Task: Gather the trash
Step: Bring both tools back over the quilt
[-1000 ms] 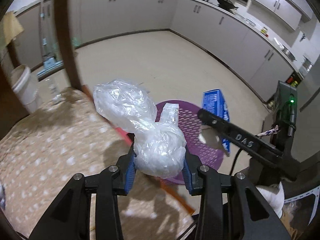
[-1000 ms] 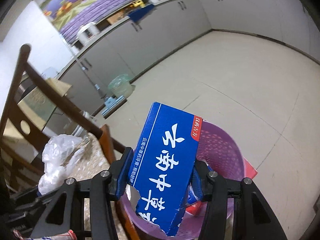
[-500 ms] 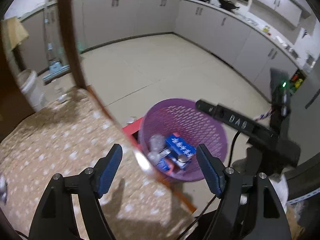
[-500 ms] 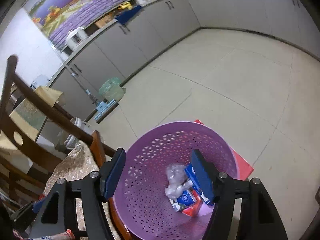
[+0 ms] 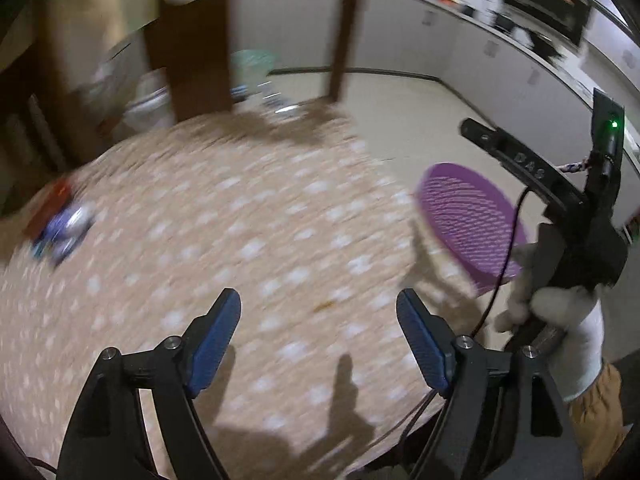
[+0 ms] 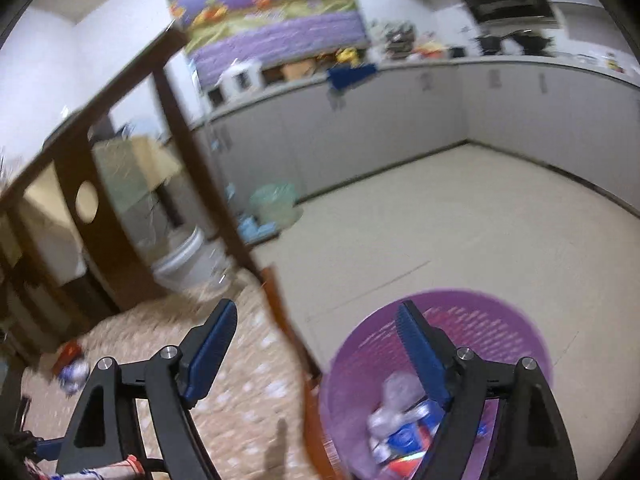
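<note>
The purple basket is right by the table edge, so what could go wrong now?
1. The purple basket sits on the floor close beside the table, so a swinging right hand-held gripper might knock it over and spill the trash.
2. Both views are blurred, so the open left hand-held gripper could miss the small litter at the table's far left.

Purple perforated basket [image 5: 472, 220] on beige floor [image 6: 460, 220], tan tablecloth [image 5: 240, 240] with white spots, blue pads [image 5: 216, 336] on black gripper fingers, blue-and-white boxes [image 6: 404, 436] in basket, dark brown chair frame [image 6: 176, 152], purple landscape mural [image 6: 272, 20], grey cabinets [image 6: 400, 120].
</note>
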The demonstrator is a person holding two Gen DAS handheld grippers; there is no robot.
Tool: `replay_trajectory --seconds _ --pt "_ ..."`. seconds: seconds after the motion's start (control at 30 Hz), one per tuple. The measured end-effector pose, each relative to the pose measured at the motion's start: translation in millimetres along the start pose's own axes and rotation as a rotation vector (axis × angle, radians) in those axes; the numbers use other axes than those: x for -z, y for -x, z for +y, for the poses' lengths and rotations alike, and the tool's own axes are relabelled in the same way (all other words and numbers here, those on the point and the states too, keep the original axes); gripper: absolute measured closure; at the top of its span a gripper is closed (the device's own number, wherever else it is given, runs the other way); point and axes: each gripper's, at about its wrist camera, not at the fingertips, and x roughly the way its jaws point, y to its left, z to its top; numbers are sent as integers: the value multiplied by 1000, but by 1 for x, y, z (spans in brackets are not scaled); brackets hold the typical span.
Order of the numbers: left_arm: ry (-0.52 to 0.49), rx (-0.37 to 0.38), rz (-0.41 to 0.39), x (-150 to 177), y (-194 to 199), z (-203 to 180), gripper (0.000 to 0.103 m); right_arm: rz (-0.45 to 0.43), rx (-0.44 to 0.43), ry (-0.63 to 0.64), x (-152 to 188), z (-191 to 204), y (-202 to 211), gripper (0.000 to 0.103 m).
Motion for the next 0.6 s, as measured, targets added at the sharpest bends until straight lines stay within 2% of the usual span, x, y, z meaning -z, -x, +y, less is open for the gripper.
replay_trajectory --seconds 0.07,0.23,0.37,0.47,0.6 --pt "44 -48 -4 11 7 29 24 47 -14 43 7 21 -8 18" --pt "168 -246 -39 35 28 109 24 108 -54 155 20 64 -15 18" --pt "271 -345 -50 38 42 173 24 151 -79 212 31 86 -22 18" --pt "312 -372 -80 24 48 208 24 192 -94 212 39 91 -30 18" --pt "350 -366 -103 -11 44 247 22 233 -106 173 42 90 -38 18"
